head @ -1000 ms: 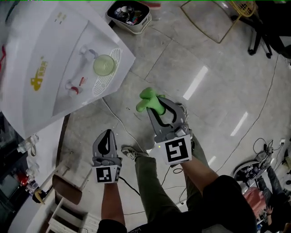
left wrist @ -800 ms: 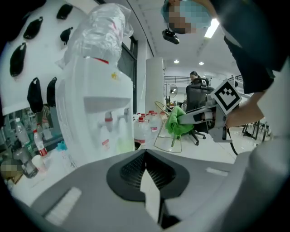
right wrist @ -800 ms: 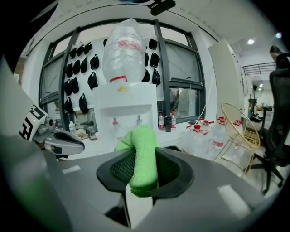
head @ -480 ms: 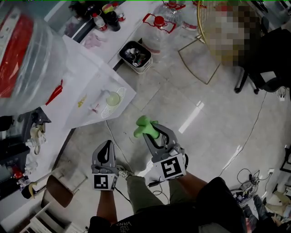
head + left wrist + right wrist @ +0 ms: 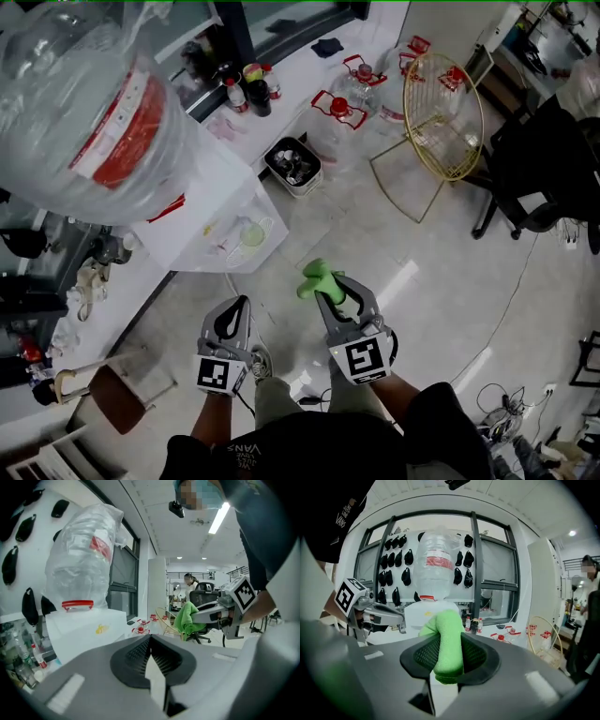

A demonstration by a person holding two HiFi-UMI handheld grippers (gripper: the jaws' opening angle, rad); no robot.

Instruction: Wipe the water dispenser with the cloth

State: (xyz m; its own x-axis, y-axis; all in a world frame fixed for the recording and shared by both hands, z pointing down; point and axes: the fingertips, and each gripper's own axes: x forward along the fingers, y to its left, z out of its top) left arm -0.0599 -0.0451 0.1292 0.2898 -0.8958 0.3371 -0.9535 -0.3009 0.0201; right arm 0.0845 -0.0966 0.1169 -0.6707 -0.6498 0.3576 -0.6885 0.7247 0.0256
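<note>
Wiping had not begun: the right tongs (image 5: 334, 284) clamped the cloth (image 5: 316, 277) short of the water dispenser (image 5: 214, 183), and the left tongs (image 5: 241, 302) were closed together, empty.

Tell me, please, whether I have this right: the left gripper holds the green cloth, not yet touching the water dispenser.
Not quite: the right gripper holds the green cloth, pinched between its jaws in the right gripper view; the left gripper is shut, empty. It is not yet touching the water dispenser.
</note>
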